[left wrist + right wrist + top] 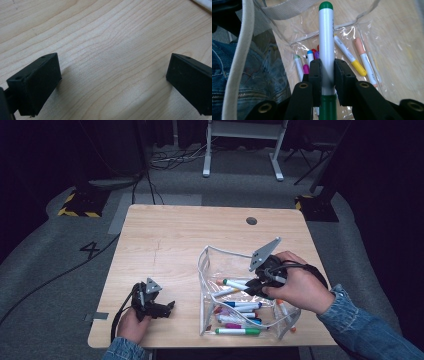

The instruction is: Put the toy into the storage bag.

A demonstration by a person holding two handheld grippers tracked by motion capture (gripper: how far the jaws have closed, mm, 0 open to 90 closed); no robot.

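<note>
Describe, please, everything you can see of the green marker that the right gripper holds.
The green marker has a white, smooth barrel that looks like plastic, with small dark print along it, a rounded green cap at the far end and a green part at the near end. The right gripper is shut on its barrel, both black pads pressing it. It hangs above the open clear plastic pouch, where other markers lie loose. Only the pads touch it.
</note>
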